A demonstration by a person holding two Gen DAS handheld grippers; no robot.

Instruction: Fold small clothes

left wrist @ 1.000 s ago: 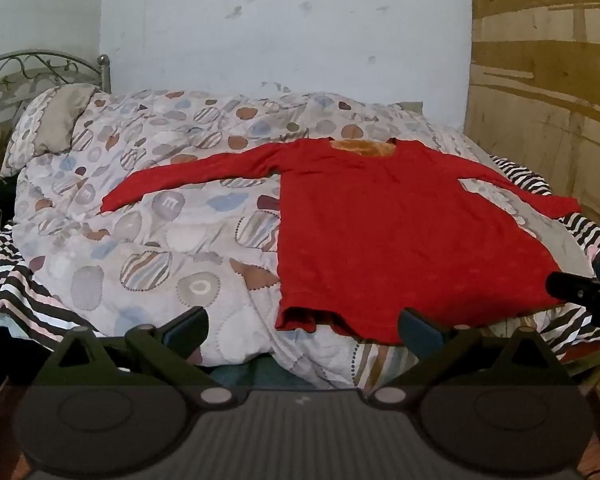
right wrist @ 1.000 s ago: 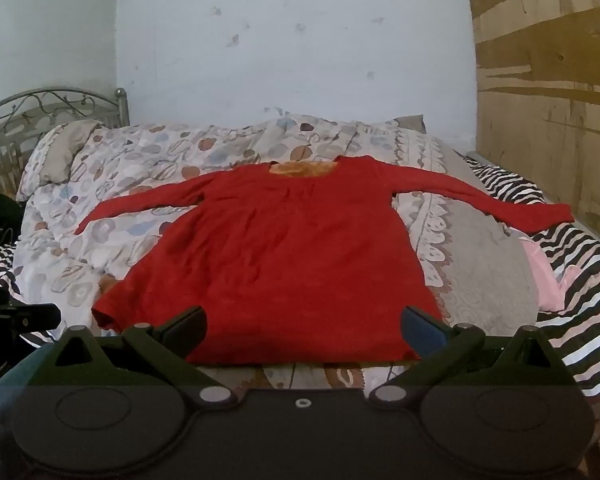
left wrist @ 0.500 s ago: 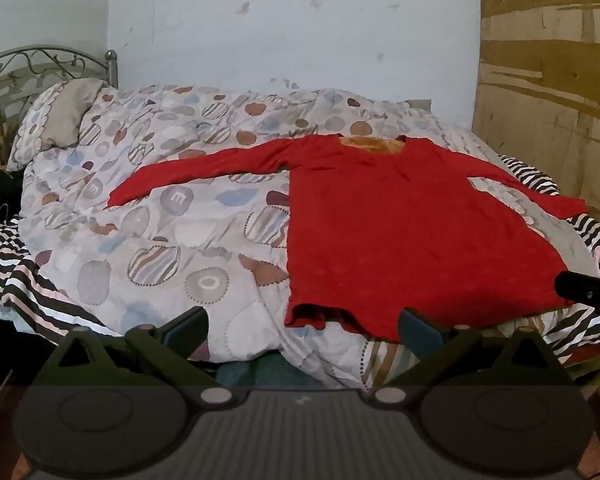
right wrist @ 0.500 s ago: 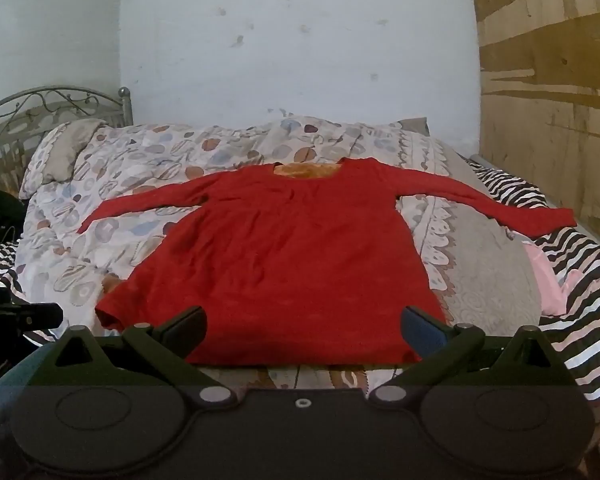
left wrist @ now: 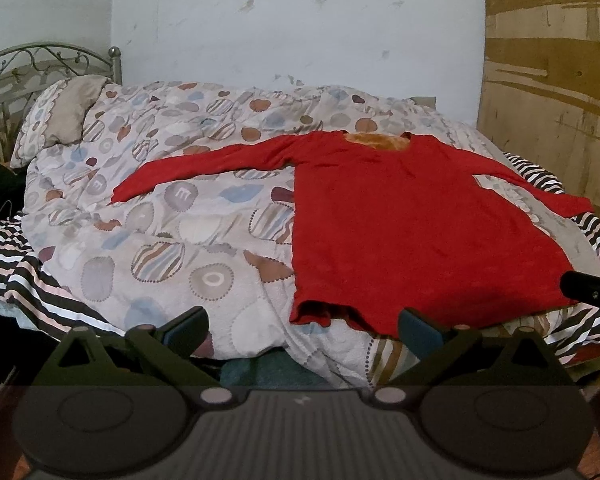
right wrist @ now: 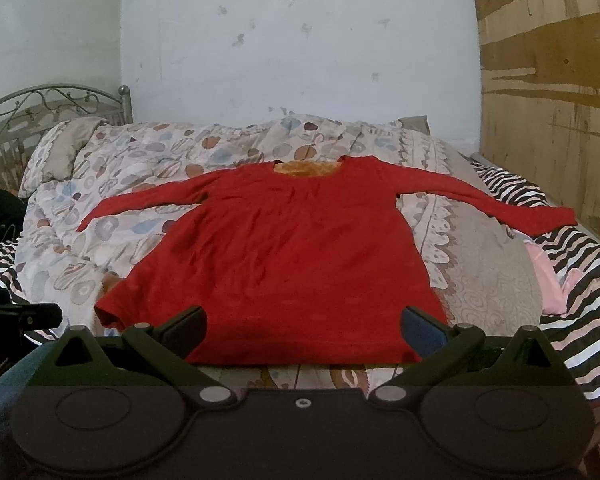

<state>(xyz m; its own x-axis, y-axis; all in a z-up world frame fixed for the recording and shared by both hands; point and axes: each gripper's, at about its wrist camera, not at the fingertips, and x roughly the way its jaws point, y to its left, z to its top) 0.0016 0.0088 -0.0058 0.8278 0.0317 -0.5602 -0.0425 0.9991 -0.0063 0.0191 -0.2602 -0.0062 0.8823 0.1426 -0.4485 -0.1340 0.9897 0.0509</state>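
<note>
Left wrist view: the left gripper [left wrist: 302,326] hangs with jaws spread and empty at lower centre; a red long-sleeved knit top [left wrist: 412,232] lies flat, sleeves outstretched, right of centre on a patterned quilt [left wrist: 172,216].

Right wrist view: the right gripper [right wrist: 304,326], jaws likewise spread and empty, faces the top's [right wrist: 284,264] hem at frame centre.

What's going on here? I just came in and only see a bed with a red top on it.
A person holds a gripper in each hand, facing the red top, which lies spread flat on the patterned quilt, sleeves out. The left gripper and right gripper are both open, short of the hem. No fold has been made.
</note>
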